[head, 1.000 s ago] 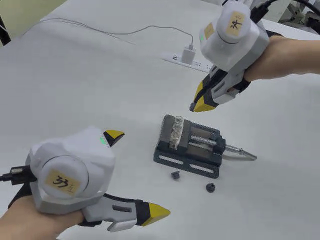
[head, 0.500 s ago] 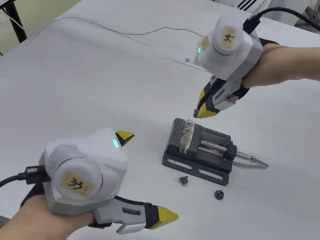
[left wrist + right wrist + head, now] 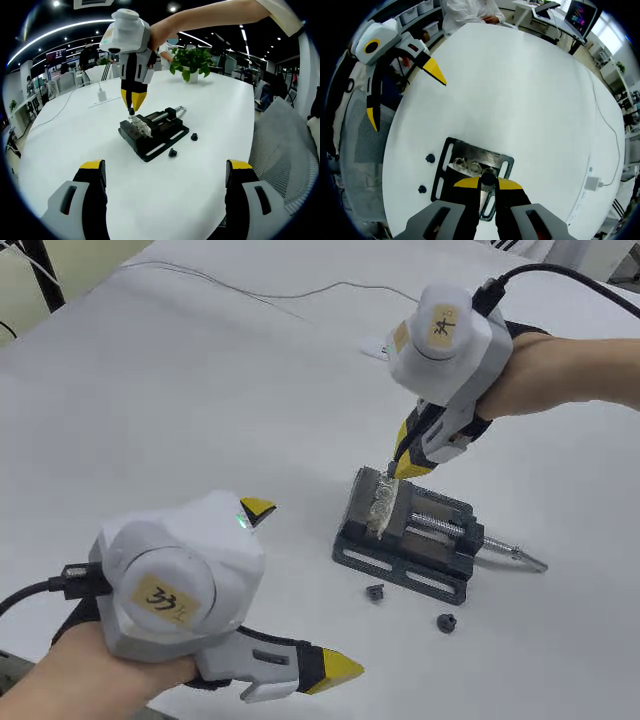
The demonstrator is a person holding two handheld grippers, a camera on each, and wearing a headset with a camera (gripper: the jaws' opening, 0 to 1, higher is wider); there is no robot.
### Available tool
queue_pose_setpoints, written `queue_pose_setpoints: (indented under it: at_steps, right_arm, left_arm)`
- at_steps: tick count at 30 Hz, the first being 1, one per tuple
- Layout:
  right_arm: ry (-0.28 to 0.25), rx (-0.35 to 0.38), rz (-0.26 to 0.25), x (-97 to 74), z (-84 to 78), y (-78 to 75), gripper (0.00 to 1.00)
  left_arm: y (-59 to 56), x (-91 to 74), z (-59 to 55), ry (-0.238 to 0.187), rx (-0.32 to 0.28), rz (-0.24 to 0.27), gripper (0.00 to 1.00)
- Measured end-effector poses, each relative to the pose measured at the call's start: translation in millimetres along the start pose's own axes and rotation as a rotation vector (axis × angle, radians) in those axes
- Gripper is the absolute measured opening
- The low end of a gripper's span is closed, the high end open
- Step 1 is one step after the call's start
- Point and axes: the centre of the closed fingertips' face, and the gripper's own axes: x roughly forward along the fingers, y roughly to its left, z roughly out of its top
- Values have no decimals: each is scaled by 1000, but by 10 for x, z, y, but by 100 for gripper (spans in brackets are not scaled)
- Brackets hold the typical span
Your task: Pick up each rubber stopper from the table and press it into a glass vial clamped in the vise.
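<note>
From my remote seat I saw the right gripper (image 3: 396,469) pointing steeply down over the vise (image 3: 405,537), which sat on the white table (image 3: 190,410) with its screw handle sticking out to the side away from the left gripper. In the right gripper view its yellow-tipped jaws were drawn nearly together, pinching a small dark rubber stopper (image 3: 488,178) between the tips. That stopper hung right above the clear glass vials (image 3: 380,502) clamped upright side by side between the vise jaws. I could not tell whether it was already touching a vial mouth. Two loose stoppers (image 3: 375,591) lay on the table just in front of the vise base, near each other but apart, one of them closer to the handle end. The left gripper (image 3: 297,590) was held low and near me, well apart from the vise, with its jaws spread wide and nothing between them. In the left gripper view the vise and the loose stoppers lay ahead between those two open jaws. A thin cable (image 3: 250,290) ran across the far side of the table toward a white charger (image 3: 101,94). A potted plant (image 3: 189,59) stood at the far end of the table.
</note>
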Motion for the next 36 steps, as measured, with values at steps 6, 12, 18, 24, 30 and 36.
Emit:
queue_pose_setpoints:
  at_steps: [6,12,18,24,30,36]
  right_arm:
    - [5,7,0,29,-25,0,6]
    - [1,13,8,38,-18,13,6]
    - [5,9,10,34,-14,34,6]
    - [10,2,8,45,-11,18,6]
    - [12,-6,4,45,-1,30,6]
    - [20,-17,2,53,-5,5,6]
  left_arm:
    - [-18,12,-20,2,-3,-5,99]
    - [-23,23,-51,6,-10,-8,99]
    - [-38,35,-67,9,-13,-13,99]
    - [-50,44,-72,9,-15,-15,99]
    - [-45,39,-78,9,-20,-13,99]
    - [-39,41,-87,8,-24,-11,99]
